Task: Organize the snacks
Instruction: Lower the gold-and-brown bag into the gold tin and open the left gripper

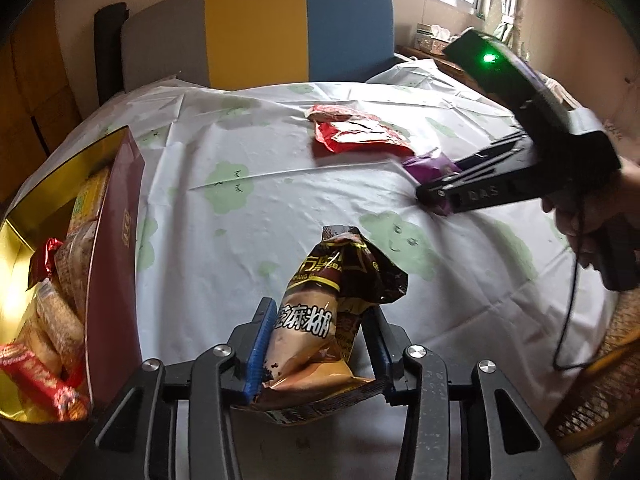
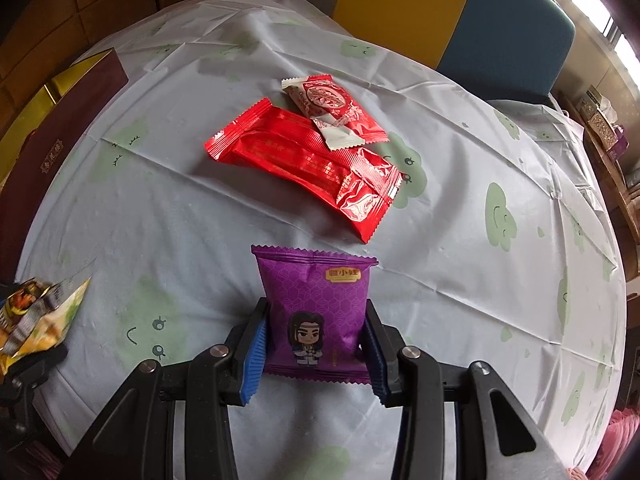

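Note:
My left gripper (image 1: 320, 344) is shut on a brown and gold snack packet (image 1: 320, 320), held above the tablecloth to the right of the maroon box (image 1: 116, 240). The box has a gold lining and holds several snacks. My right gripper (image 2: 316, 344) is shut on a purple snack packet (image 2: 316, 308); it also shows in the left wrist view (image 1: 430, 192), low over the table at right. A long red packet (image 2: 304, 164) and a smaller red and white packet (image 2: 336, 108) lie together on the table beyond the purple one.
The round table has a white cloth with green cloud prints (image 2: 440, 280). A grey, yellow and blue headboard (image 1: 256, 32) stands behind it. A wicker chair (image 1: 600, 392) is at the right edge. Tissue boxes (image 1: 432, 38) sit by the window.

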{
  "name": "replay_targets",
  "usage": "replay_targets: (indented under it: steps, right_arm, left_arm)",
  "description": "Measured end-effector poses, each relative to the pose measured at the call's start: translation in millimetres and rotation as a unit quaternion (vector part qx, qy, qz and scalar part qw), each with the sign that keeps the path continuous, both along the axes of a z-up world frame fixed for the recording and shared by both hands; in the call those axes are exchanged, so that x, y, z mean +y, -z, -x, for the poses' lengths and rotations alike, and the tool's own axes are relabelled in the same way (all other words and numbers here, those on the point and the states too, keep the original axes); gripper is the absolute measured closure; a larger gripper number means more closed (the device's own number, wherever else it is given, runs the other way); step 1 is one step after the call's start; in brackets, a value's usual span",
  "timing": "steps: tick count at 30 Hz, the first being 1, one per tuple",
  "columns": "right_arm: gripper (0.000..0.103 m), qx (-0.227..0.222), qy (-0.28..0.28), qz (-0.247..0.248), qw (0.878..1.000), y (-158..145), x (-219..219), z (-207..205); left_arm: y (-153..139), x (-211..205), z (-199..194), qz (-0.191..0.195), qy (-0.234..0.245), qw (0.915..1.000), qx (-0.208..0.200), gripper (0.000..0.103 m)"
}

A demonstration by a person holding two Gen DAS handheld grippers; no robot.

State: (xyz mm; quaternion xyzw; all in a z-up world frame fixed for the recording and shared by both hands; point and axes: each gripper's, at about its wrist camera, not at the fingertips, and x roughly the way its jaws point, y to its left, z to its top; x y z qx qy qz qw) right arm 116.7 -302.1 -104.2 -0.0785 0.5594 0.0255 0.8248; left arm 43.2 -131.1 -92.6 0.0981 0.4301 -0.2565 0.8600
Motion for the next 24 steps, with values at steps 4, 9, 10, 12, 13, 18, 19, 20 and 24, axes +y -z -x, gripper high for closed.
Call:
replay_targets:
  steps: [4,9,10,12,13,18,19,20,24]
  right_arm:
    - [0.06,-0.008,-0.013,0.018,1.0,-1.3,3.9,2.7]
    - [0.061,-0.015,-0.023,0.037,0.999,-2.7,10.2,8.1]
    - [0.061,-0.016,-0.024,0.038,0.999,-3.2,10.4,8.6]
    - [0.061,-0.017,-0.025,0.041,0.999,-3.0,11.3,8.5]
    - [0.061,-0.018,-0.026,0.044,0.999,-2.8,12.0,8.0]
    - [0.061,-0.021,-0.03,0.052,0.998,-6.0,11.3,10.4]
    - [0.061,-0.022,-0.033,0.056,0.998,-7.1,11.6,10.6]
    - [0.061,-0.023,-0.034,0.058,0.997,-4.3,11.2,6.8]
    - [0.061,-0.027,-0.038,0.065,0.997,-4.4,14.8,8.6]
  left_arm:
    - [-3.2,8.4,6.4,0.014,0.001,0.9996,0.026,0.06]
    - [-9.2,14.9,19.4,0.02,0.018,0.9991,0.033,0.06]
    - [-12.8,18.6,21.7,0.028,0.021,0.9988,0.035,0.06]
    - [-20.6,25.7,23.5,0.043,0.02,0.9983,0.034,0.06]
    - [-26.5,31.1,24.1,0.053,0.017,0.9979,0.033,0.06]
    - [-56.2,68.6,20.6,0.093,-0.019,0.9953,0.019,0.06]
    - [-61.2,80.1,17.2,0.104,-0.033,0.9939,0.02,0.06]
    - [-65.8,91.4,13.5,0.111,-0.048,0.9925,0.018,0.06]
    - [-79.9,138.9,-1.0,0.124,-0.123,0.9846,-0.003,0.061]
